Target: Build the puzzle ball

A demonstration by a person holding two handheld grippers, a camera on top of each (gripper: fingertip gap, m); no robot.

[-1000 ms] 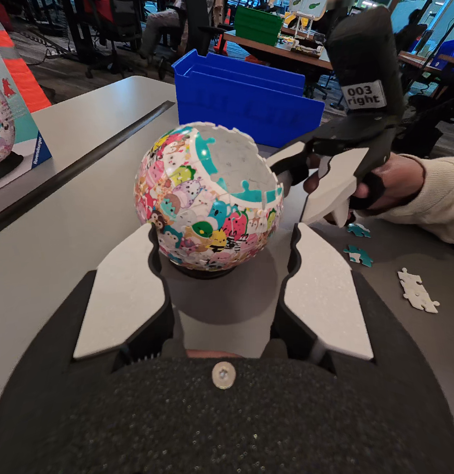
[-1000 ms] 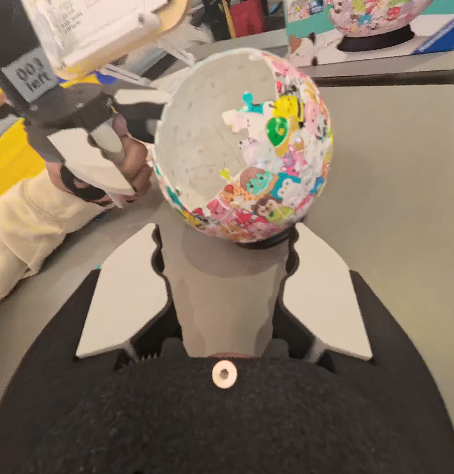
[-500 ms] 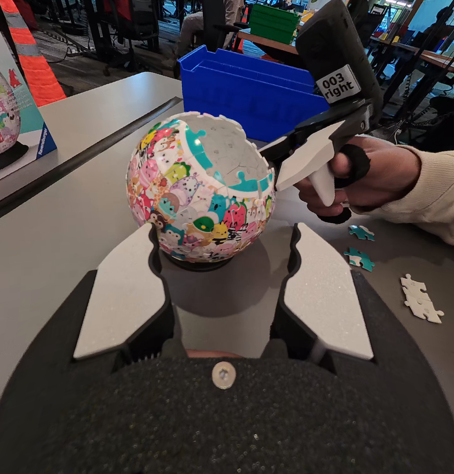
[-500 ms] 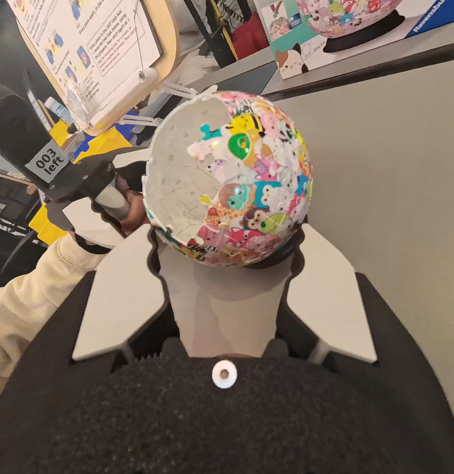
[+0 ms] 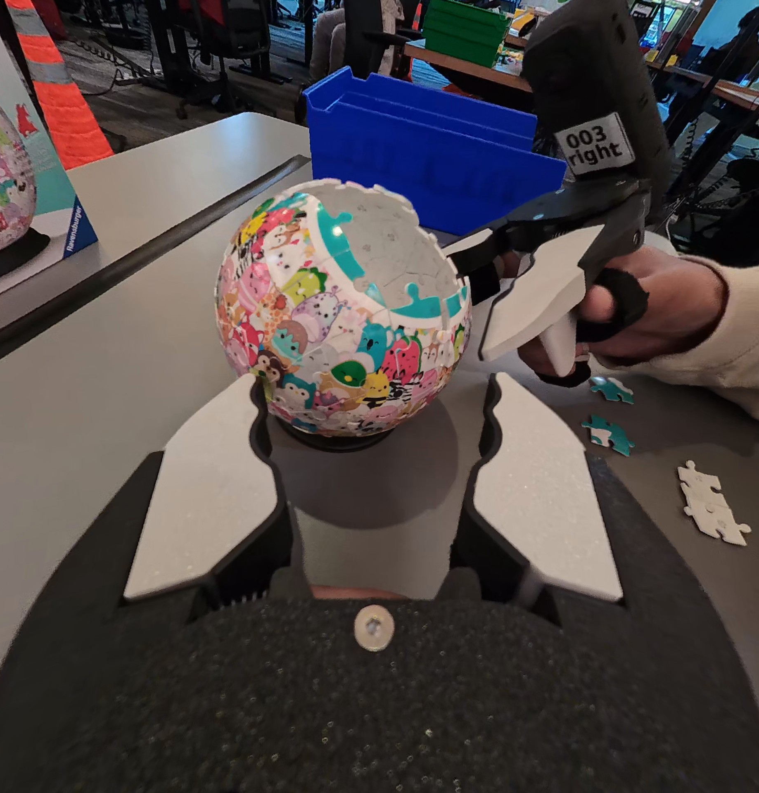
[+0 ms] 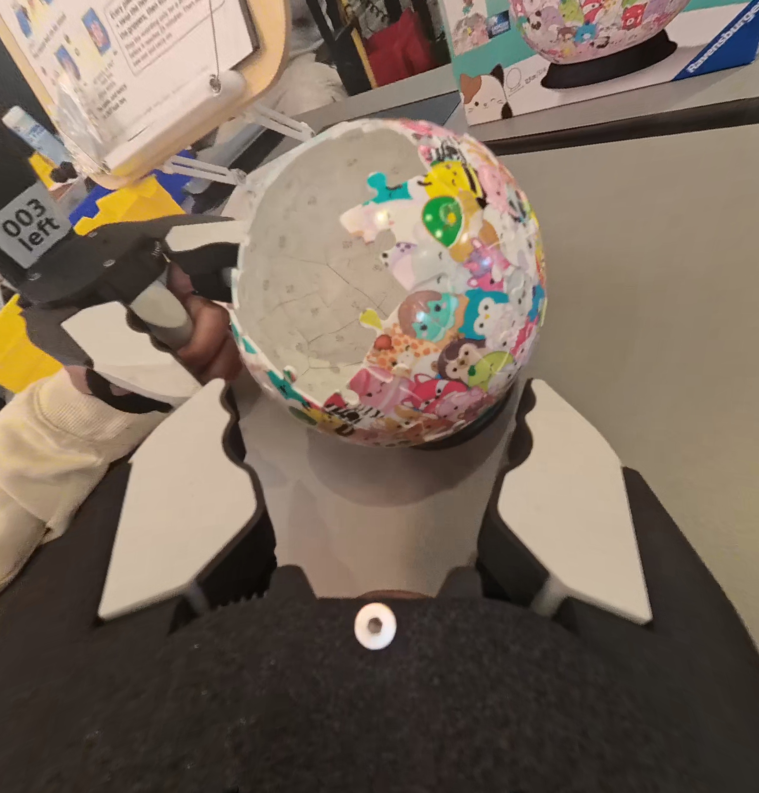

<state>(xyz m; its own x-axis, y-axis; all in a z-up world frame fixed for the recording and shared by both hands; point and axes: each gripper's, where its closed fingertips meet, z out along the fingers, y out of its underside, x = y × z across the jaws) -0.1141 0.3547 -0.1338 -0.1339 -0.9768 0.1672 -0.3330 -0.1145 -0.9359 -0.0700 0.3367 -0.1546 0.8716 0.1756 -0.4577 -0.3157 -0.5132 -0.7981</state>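
Left wrist view: our left tongs (image 5: 371, 386) gape empty, and the puzzle ball (image 5: 343, 309) on the surface (image 5: 90, 386) has drawn nearer at twelve o'clock. Loose pieces (image 5: 609, 433) wait at three.

Right wrist view: right tongs (image 6: 375, 399), spread and empty, have closed on the ball's base; both seem poised to steady it.

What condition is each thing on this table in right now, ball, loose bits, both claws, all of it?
Puzzle ball: unfinished, big gap on top, sitting on a dark stand.
Left claw: open, empty, flanking the ball's base.
Right claw: open, empty, beside the ball.
Teal pieces: loose on the table.
White pieces: joined together, lying face down.
Blue bin: upright, contents hidden.
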